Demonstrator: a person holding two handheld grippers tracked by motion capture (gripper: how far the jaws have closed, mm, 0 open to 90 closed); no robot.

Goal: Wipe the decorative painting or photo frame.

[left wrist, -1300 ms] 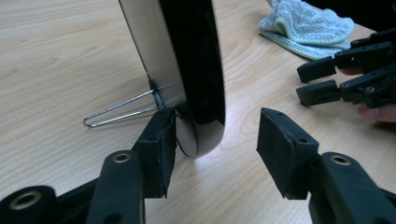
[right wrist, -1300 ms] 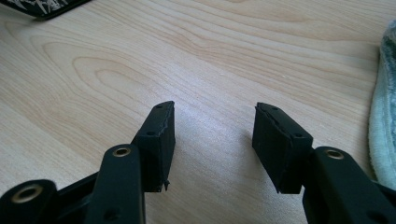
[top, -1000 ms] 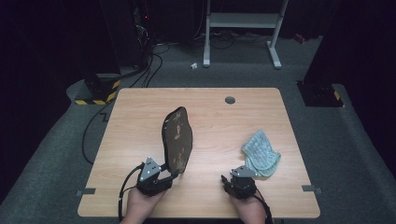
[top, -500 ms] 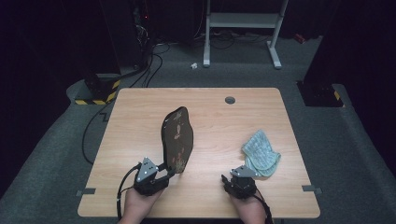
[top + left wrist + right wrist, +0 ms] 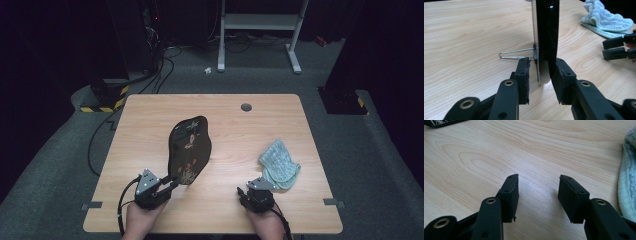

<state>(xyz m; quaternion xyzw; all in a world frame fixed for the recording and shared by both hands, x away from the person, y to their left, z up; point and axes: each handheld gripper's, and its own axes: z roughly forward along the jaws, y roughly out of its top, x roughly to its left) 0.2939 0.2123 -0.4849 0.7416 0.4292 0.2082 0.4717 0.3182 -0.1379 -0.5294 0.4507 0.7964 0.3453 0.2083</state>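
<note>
Dark floor surrounds the pale wooden bench [image 5: 150, 125], where a black decorated plate [image 5: 189, 150] stands upright on its wire stand [image 5: 511, 55], left of centre. Around its lower edge, the left gripper [image 5: 541, 75] has just been closing its fingers, which now bracket the rim, so a grasp looks near. Nearby, the right gripper [image 5: 537, 195] waits half-open and empty beside the teal cloth [image 5: 280, 162].

No words, numbers or brand names can be read anywhere. The dark plate [image 5: 189, 150] standing on the table [image 5: 150, 120] carries only small painted figures, too blurred to tell. Left of the table, a floor block [image 5: 102, 105] bears yellow-black warning stripes.
</note>
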